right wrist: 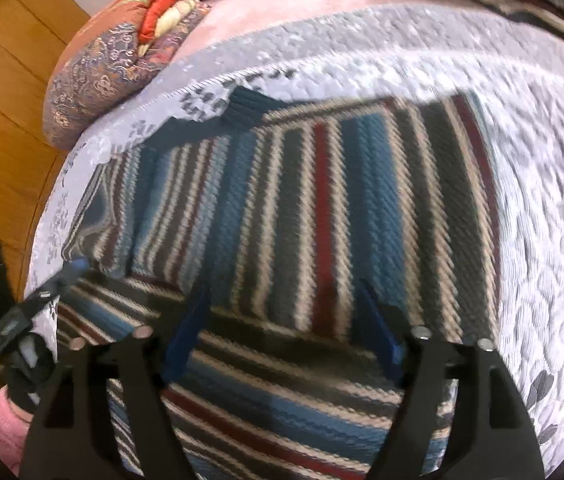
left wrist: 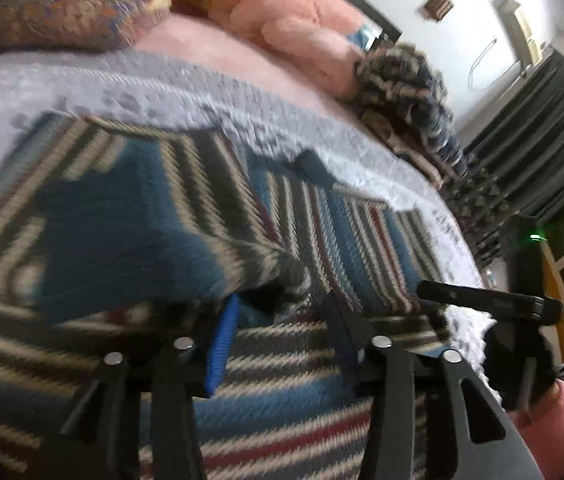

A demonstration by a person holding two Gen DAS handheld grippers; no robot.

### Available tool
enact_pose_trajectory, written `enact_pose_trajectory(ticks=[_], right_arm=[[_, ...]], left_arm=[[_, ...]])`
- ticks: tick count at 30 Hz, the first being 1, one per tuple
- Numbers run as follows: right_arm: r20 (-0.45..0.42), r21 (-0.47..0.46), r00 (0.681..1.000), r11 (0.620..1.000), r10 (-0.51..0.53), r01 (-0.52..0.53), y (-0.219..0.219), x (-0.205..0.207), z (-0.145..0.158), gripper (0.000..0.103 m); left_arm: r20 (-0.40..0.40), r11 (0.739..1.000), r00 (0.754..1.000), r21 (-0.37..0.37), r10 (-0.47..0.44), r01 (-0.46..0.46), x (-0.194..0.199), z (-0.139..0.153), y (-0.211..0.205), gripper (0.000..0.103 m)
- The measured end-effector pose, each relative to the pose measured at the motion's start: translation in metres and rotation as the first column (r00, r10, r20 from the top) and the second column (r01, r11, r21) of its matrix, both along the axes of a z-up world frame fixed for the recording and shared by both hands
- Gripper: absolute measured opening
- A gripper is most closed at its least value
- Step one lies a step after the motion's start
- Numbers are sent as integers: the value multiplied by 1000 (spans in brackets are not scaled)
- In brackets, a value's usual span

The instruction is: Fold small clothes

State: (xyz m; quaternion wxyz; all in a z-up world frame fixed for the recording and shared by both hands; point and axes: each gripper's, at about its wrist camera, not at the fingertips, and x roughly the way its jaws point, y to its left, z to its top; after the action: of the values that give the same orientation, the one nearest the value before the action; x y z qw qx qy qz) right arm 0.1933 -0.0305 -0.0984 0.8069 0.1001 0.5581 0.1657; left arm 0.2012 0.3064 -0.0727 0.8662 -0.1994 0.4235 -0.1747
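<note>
1. Nearest in the left wrist view, the left gripper [left wrist: 282, 320] is seen with its jaws spread wide; a folded flap of the sweater [left wrist: 241, 220] bulges between them at 12 o'clock, but whether cloth is touched by either finger cannot be told through the blur. Nothing is pinched.

2. In the right wrist view, the right gripper [right wrist: 286, 320] is likewise held with jaws apart, low over the sweater [right wrist: 322, 200], and nothing is clamped between the blue pads [right wrist: 185, 332].

3. The sweater is laid on the quilt [right wrist: 542, 200], a grey-patterned white cover on the bed. In the right view its body is spread flat from the centre out to 12 o'clock, stripes running away from the camera, while a band with crosswise stripes lies at 6 o'clock under the fingers; this is judged to be a part already turned over.

4. In the left view a sleeve or side is seen doubled across the body from 9 o'clock toward the centre, so a first fold is judged done on that side.

5. Left to do, as judged: the far side to be brought in, the length to be halved, and the bundle to be set aside. The task is taken to be near its middle for this garment.

6. Farther off, a pink blanket [left wrist: 282, 20] and a patterned pillow [left wrist: 69, 4] are seen at 12 and 11 o'clock, and a second knit [left wrist: 410, 92] is heaped at 2 o'clock, apparently not yet folded.
</note>
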Motion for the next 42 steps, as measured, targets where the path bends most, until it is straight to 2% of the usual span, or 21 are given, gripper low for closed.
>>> enact_pose_trajectory(ticks=[2,4,8,12,14,16,18,20,25,28,30,32,33,35,37,42], right_arm=[[12,-8,999,1000,30,-30,20,4,10,87],[8,20,997,997,71,-71,39,7,18,87],[-14,29,984,983,180,-180,100,16,28,87],[27,22,956,956,293,-294,159,19,40,87],[27,39,935,934,353,-354,185,17,43,87],[22,36,911,910,412,-412,217,14,42,87],[14,9,896,896,443,-443,244,11,37,87],[-5,-36,893,893,449,-449,263,14,29,86],[-56,-143,898,887,437,-440,284,18,4,84],[-99,-198,904,882,416,-428,284,21,-14,72],[-98,-198,907,886,409,-420,282,23,-19,68],[-98,-187,915,895,392,-404,277,25,-17,53],[-100,-175,918,902,383,-395,274,27,-17,49],[-105,-130,924,916,369,-380,265,30,-12,28],[-113,-72,930,930,351,-360,253,32,-8,22],[-85,19,948,952,306,-306,225,34,7,17]], left_arm=[[38,997,997,17,73,-73,-5,13,25,64],[56,982,983,62,174,-177,-2,19,55,64],[-25,959,959,38,283,-282,8,4,95,64],[-69,936,933,47,352,-350,8,-14,120,64],[-78,928,925,57,373,-369,7,-17,131,64],[-77,909,910,123,408,-398,6,-16,138,64],[-73,904,906,139,417,-404,5,-17,145,64],[-82,906,906,136,414,-402,8,-18,150,64],[-117,905,907,197,404,-377,16,-33,148,64],[-134,903,906,223,401,-367,21,-43,144,64],[-122,901,911,247,394,-356,20,-46,141,64],[-112,899,916,266,386,-347,20,-45,139,64],[-111,899,916,269,385,-346,20,-46,138,64],[-109,899,916,267,387,-348,20,-46,139,65],[-108,898,916,271,386,-347,21,-46,138,65],[-99,893,918,293,384,-342,20,-47,136,65]])
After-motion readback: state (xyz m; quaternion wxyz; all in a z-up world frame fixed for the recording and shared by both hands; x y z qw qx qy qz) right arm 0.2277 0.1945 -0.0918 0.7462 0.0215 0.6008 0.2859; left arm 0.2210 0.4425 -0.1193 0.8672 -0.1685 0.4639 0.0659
